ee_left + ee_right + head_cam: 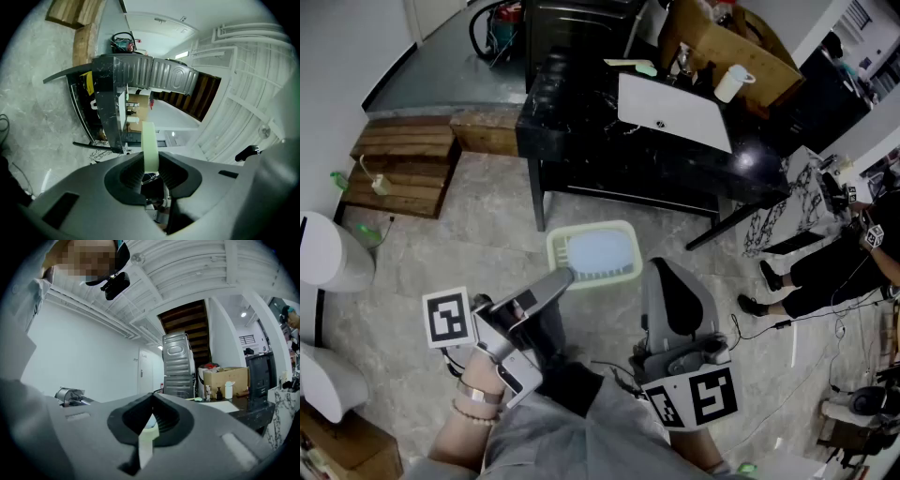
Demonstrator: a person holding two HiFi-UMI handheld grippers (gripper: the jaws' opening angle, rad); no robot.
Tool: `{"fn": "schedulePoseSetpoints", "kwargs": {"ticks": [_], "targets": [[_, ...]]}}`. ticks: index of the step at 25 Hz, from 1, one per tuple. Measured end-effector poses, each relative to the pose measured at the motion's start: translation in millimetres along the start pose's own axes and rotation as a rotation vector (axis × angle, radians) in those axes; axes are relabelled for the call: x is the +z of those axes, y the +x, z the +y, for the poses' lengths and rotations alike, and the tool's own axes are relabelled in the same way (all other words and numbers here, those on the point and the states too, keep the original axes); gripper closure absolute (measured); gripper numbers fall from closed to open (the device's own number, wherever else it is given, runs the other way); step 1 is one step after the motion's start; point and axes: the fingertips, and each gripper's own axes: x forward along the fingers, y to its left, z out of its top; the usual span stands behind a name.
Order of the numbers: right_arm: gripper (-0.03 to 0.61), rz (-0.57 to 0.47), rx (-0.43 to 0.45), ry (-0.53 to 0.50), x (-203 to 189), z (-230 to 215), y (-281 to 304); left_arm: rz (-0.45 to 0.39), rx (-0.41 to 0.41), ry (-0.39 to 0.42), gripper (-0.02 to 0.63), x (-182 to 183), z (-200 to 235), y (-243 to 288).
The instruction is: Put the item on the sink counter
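Left hand, beaded bands on the wrist, grips the left tongs low at the person's front, angled forward and up to the right, marker cube on the outer side. In the left gripper view the left tongs are clamped on the rim of the pale green basin, the pads pressing both faces of the thin edge. The basin hangs above the floor between the two tongs' tips, just ahead of them, held at its near edge: left tongs on the near-left corner, right tongs at the near-right side. The basin's inside shows pale blue, with a row of slots along the edge nearest the tongs; can't tell if the blue is a separate insert. The right tongs point forward, their marker cube close to the body. In the right gripper view the right tongs are closed tight on a pale green strip of the basin. Well ahead of both tongs stands a black tabletop carrying a white board, a white cup and, beyond it, a cardboard box; box contents unclear.
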Motion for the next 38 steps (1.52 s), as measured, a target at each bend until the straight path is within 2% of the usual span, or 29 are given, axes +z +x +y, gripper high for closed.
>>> {"fn": "schedulePoseSetpoints", "kwargs": {"ticks": [12, 21, 32, 38], "targets": [[0.581, 0.004, -0.009, -0.006, 2, 12, 2, 0.011, -0.005, -0.004, 0.525, 5, -4, -9], [0.581, -0.004, -0.048, 0.0, 5, 23, 2, 0.028, -0.006, 0.015, 0.525, 11, -8, -22], [0.581, -0.015, -0.142, -0.013, 3, 39, -12, 0.104, -0.01, 0.018, 0.525, 10, -8, -40], [0.581, -0.013, -0.214, -0.014, 0, 33, -27, 0.158, -0.015, 0.02, 0.525, 4, -8, -38]]}}
